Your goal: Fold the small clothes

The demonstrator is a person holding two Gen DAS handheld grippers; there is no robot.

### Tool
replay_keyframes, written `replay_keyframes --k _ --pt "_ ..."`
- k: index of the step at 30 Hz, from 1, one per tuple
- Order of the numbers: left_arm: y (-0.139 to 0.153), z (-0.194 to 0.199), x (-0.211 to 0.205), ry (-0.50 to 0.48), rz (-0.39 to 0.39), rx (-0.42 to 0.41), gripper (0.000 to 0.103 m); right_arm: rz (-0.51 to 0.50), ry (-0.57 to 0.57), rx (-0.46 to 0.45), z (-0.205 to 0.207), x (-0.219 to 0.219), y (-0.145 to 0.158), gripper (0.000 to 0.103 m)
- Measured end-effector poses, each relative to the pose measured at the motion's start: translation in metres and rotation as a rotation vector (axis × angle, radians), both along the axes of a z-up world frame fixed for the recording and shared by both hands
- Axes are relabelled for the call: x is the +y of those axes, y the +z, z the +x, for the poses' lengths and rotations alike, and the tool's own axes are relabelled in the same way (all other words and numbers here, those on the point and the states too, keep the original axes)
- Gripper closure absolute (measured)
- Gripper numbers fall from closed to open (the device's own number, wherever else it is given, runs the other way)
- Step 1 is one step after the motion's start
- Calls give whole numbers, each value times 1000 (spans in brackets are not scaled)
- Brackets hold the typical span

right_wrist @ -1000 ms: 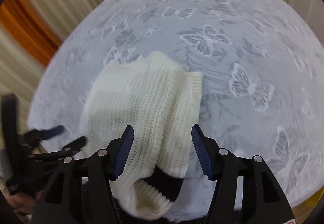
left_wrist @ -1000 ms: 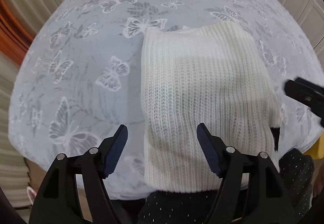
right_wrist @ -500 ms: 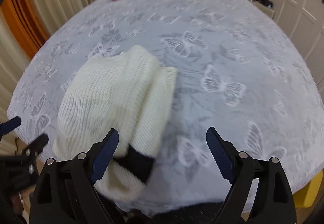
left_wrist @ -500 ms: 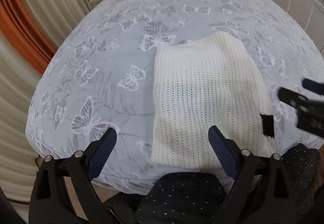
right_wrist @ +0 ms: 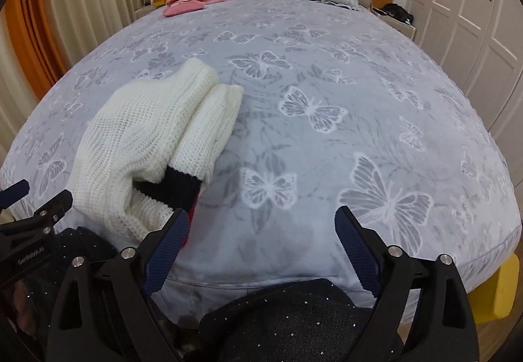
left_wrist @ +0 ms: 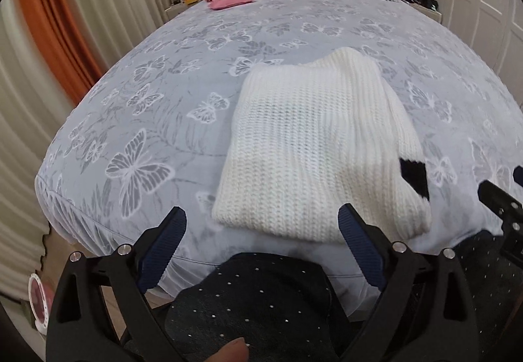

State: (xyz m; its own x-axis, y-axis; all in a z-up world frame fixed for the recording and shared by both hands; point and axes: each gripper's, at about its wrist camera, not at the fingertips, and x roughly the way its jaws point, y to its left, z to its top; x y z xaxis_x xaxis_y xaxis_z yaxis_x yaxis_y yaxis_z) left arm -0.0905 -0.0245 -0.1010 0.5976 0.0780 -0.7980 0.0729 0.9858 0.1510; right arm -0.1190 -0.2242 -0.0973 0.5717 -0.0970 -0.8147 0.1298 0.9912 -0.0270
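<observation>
My bed (left_wrist: 137, 120) fills the room; both tongs, left (left_wrist: 261, 250) and right (right_wrist: 261, 247), gape empty, the folded sweater (left_wrist: 313, 152) at twelve o'clock of the left, ten o'clock of the right.

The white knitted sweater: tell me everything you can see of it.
The white knitted sweater is a chunky rib-knit, cream-white, folded into a rough rectangle with layers stacked. A black band shows at its near right edge, with a sliver of red beneath it in the right wrist view. It lies flat on the butterfly-print bedspread near the foot of the bed. Neither open hand-held gripper, left or right, touches it.
</observation>
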Motion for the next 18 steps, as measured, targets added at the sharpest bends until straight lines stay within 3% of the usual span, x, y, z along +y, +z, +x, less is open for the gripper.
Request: replay_keyframes --k 5,18 --pt "-1 -4 -7 -17 25 -11 11 -3 -13 -13 -3 0 0 12" --pt "3 -10 11 32 -48 -21 12 -34 0 -59 -11 13 9 12"
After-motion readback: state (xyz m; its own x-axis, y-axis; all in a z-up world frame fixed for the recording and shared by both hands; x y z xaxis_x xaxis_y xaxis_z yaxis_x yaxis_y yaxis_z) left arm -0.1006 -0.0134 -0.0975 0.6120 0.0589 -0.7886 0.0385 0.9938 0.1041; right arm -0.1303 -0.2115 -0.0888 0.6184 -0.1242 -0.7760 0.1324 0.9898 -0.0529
